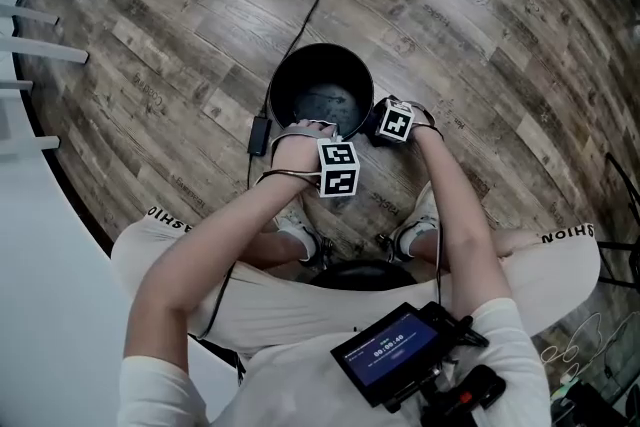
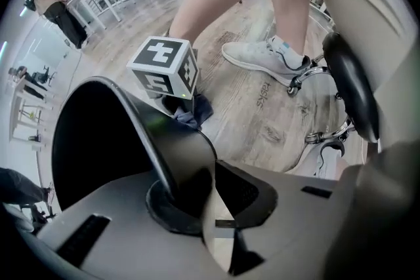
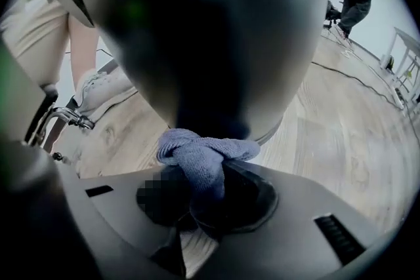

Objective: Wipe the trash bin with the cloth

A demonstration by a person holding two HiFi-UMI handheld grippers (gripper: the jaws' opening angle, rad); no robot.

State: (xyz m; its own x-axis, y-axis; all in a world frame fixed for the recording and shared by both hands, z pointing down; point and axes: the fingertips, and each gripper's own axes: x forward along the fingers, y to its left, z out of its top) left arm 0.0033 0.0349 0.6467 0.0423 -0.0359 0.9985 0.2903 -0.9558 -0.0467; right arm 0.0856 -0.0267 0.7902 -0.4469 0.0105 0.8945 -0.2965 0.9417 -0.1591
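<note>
Trash bin (image 1: 322, 48) is getting clamped at the rim by the left gripper (image 2: 207, 197), right gripper (image 3: 203, 197) is pinching a blue cloth (image 3: 200, 154) against its outer wall.

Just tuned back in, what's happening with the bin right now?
A seated person is working over a black trash bin on the wooden floor. The left gripper is clamped on the bin's near rim, steadying it. The right gripper holds a bunched blue cloth against the bin's outer wall, so the wiping looks to be under way.
</note>
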